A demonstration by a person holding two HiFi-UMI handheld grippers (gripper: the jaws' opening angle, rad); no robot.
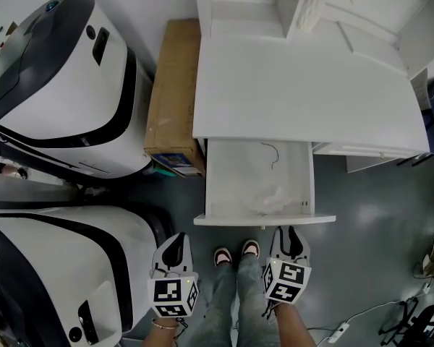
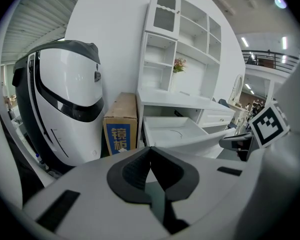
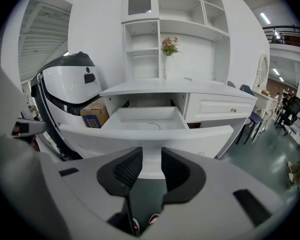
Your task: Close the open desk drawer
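Right claw (image 3: 151, 156), released and empty, hangs near the front of the open drawer (image 3: 140, 132), lined up to push it under the white counter (image 1: 304, 85); left claw (image 2: 149, 153) hangs clenched, idle.

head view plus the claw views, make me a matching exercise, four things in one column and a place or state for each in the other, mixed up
1 drawer
2 cardboard box
3 left claw
4 right claw

a shut, nothing in it
b on the floor beside the desk
c pulled out
d open, nothing in it

Pairs: 1-c, 2-b, 3-a, 4-d
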